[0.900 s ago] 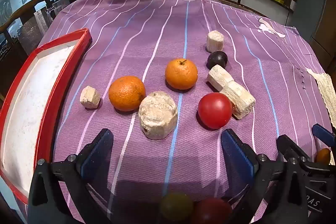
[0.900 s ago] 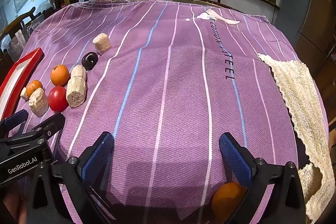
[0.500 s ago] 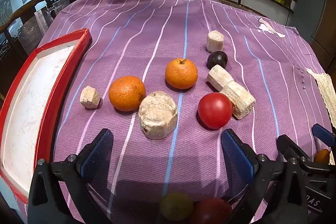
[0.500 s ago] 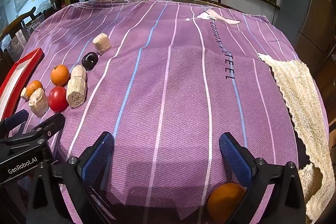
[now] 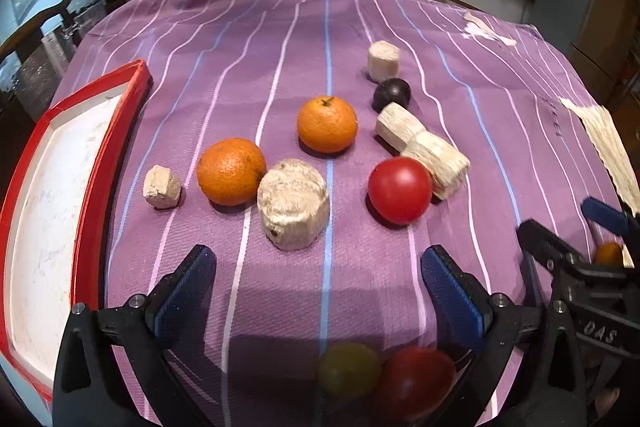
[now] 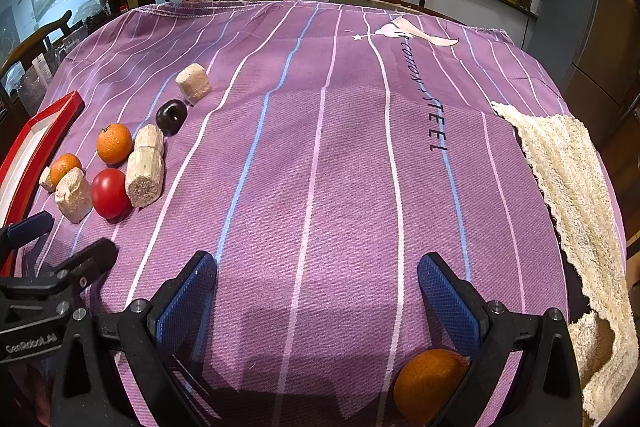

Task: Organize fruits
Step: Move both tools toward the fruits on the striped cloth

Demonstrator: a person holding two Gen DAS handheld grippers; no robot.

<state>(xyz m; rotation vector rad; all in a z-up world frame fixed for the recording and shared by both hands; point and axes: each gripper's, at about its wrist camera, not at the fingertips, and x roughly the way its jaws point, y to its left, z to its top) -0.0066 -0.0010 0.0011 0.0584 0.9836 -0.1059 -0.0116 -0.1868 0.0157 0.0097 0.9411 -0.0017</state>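
Nothing has moved; both grippers, left (image 5: 320, 287) and right (image 6: 316, 291), hang spread wide, holding nothing; fruits sit at twelve o'clock; tray (image 5: 84, 163) at nine; grab the tomato (image 5: 400, 189) softly.

The left gripper (image 5: 318, 293) is black plastic with two angled fingers (image 5: 182, 291) faced in ribbed blue pads, and a silver screw sits at each finger joint. The right gripper (image 6: 316, 297) has the same build, with blue mesh-textured pads. White lettering marks each black housing, reading "GenRobot.AI" on the left one.
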